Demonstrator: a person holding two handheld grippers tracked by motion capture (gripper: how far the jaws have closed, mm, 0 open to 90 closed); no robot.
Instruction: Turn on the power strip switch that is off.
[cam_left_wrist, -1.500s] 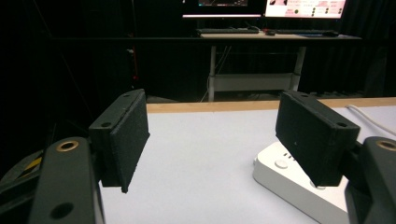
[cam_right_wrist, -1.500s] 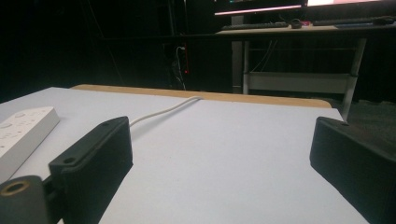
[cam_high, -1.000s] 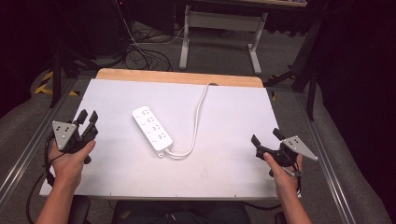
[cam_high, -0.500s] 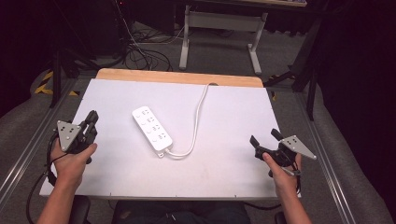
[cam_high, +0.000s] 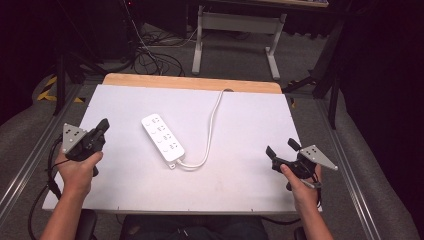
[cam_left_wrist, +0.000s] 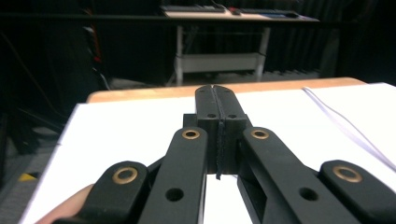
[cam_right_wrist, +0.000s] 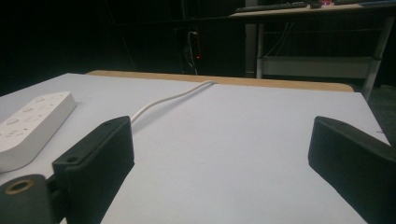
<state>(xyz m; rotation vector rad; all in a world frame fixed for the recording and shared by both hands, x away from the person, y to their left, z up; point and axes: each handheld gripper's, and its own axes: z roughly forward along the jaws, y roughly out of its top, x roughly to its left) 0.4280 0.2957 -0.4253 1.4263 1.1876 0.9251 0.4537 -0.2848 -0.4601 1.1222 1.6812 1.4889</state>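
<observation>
A white power strip (cam_high: 162, 137) lies at an angle on the white table top (cam_high: 250, 110), left of the middle. Its white cable (cam_high: 212, 125) loops from the near end and runs to the table's far edge. My left gripper (cam_high: 102, 125) is held over the table's left edge, apart from the strip, jaws shut on nothing. In the left gripper view its jaws (cam_left_wrist: 217, 95) meet flat over bare table. My right gripper (cam_high: 282, 148) stands open near the right front corner. Bare table lies between the right gripper's (cam_right_wrist: 219, 154) jaws, with the strip (cam_right_wrist: 28, 123) and cable (cam_right_wrist: 173, 98) off to the left.
A wooden strip (cam_high: 190, 82) borders the table's far edge. Beyond it stand a grey metal desk frame (cam_high: 235, 25) and loose black cables (cam_high: 150, 55) on the floor. Metal rails (cam_high: 30, 160) run along both sides of the table.
The left gripper's jaws, open a second ago, have closed with nothing between them. The right hand and the power strip have kept still.
</observation>
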